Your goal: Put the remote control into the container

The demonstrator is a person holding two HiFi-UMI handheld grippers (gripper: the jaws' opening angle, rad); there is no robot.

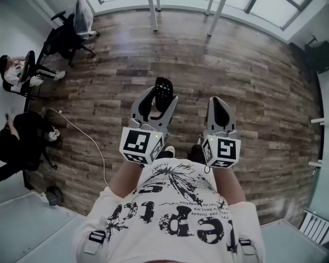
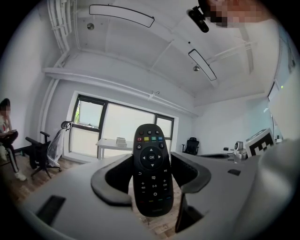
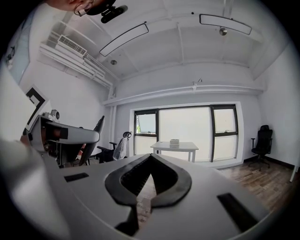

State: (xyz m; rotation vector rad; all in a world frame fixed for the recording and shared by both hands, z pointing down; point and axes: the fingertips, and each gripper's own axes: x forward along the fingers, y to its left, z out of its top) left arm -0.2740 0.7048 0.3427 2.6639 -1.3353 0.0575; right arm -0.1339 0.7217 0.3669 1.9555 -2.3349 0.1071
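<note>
A black remote control (image 1: 163,91) with coloured buttons stands upright between the jaws of my left gripper (image 1: 160,100), which is shut on its lower half. In the left gripper view the remote (image 2: 152,159) faces the camera, buttons toward me, top end up. My right gripper (image 1: 220,100) is held beside it at chest height, its jaws closed tip to tip with nothing in them; the right gripper view shows the tips meeting (image 3: 150,157). Both grippers hang in the air above the wooden floor. No container is clearly in view.
Far ahead a white table (image 3: 174,148) by the windows carries a small white box (image 3: 174,141). Office chairs (image 1: 69,36) and a seated person (image 1: 15,72) are at the left. A white cable (image 1: 87,134) trails on the floor. Table legs (image 1: 153,15) stand ahead.
</note>
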